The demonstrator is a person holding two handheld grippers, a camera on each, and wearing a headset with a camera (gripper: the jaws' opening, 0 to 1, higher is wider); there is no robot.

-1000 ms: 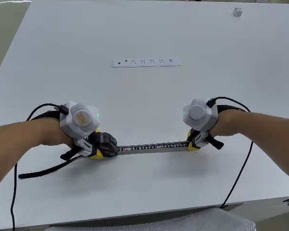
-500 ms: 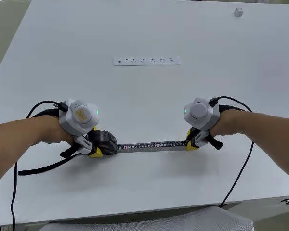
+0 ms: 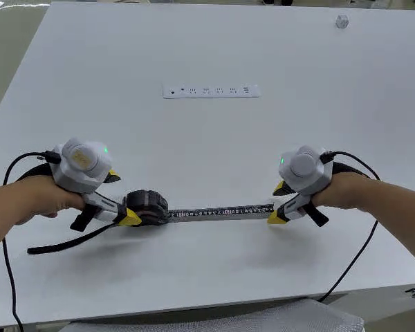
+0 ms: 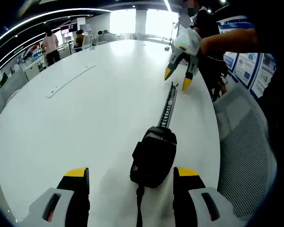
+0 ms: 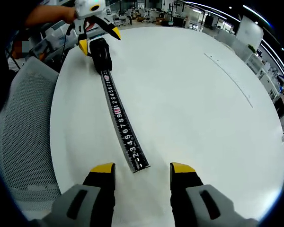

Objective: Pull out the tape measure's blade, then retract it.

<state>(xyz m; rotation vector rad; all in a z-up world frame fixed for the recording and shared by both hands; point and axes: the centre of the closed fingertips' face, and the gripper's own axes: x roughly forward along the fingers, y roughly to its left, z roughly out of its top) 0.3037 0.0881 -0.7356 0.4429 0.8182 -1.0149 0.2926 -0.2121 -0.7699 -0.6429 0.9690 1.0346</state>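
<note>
A second ago my left gripper (image 3: pixel 122 198) was clamped round the tape measure case (image 3: pixel 146 207) and my right gripper (image 3: pixel 277 203) was pinching the tip of the blade (image 3: pixel 218 211). Now I have let go with both. My left jaws stand wide, drawn back toward 9 o'clock of the case. In the left gripper view the case sits just ahead of them at 12 o'clock, and the lower yellow tip is so close beside it that I cannot tell whether it touches. My right jaws are wide too, with the hooked end of the blade (image 5: pixel 138 165) lying free between them at 12 o'clock, apart from both tips.

The case rests on the white table (image 3: pixel 207 41) at about 8 o'clock in the head view. The blade lies flat from it toward 3 o'clock, and the power strip (image 3: pixel 211 90) is well apart at 12 o'clock.

The blade has stayed out with nobody holding it, so I judge it is locked and the pull is done. Retracting remains, which likely means taking the case again and freeing the lock.
</note>
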